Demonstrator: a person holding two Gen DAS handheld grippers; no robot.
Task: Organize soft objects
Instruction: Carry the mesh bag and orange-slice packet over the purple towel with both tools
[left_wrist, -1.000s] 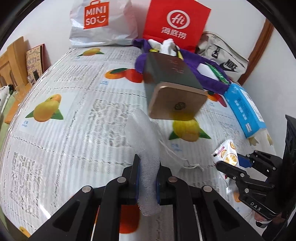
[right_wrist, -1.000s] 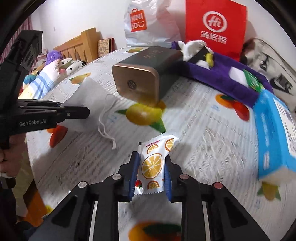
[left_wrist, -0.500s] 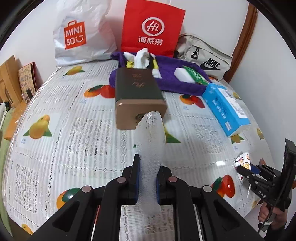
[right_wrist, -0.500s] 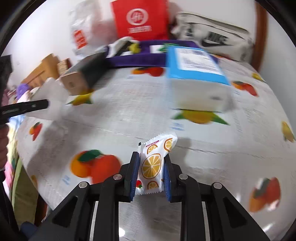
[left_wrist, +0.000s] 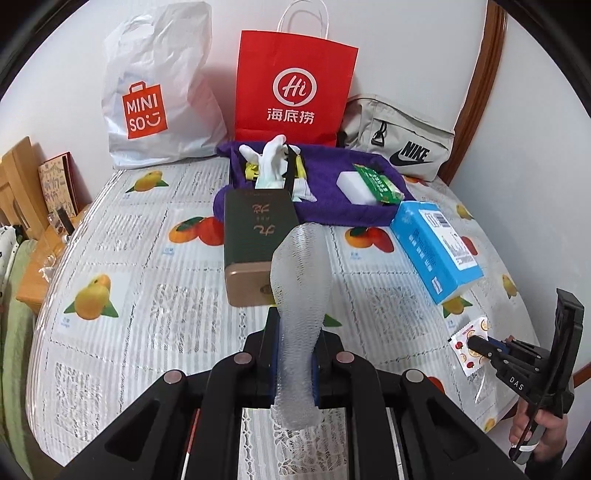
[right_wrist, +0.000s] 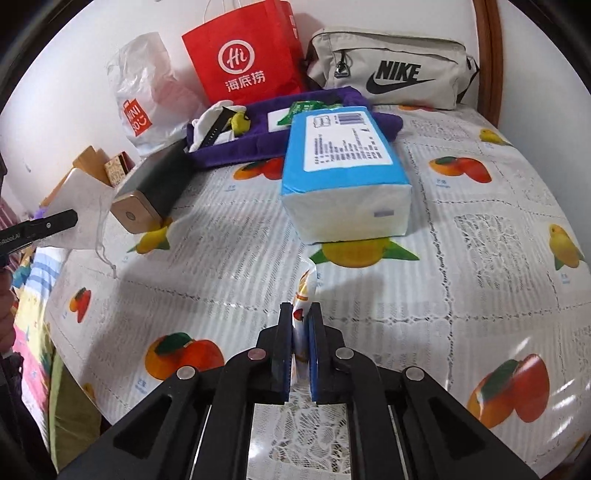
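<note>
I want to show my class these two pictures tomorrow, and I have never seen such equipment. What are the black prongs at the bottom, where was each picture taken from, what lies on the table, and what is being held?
No robot here: a person holds a two-fingered clamp in each hand, each carrying a forward-looking camera. So one picture looks along the left gripper, the other along the right gripper.

The left one is shut on a white mesh pouch. The right one's jaws have just closed further on a small orange-printed sachet, pinched edge-on.

On the fruit-patterned tablecloth lie a dark box with a gold end, a blue tissue pack and a purple cloth tray holding small items. Behind stand a red paper bag, a white plastic bag and a beige pouch.
</note>
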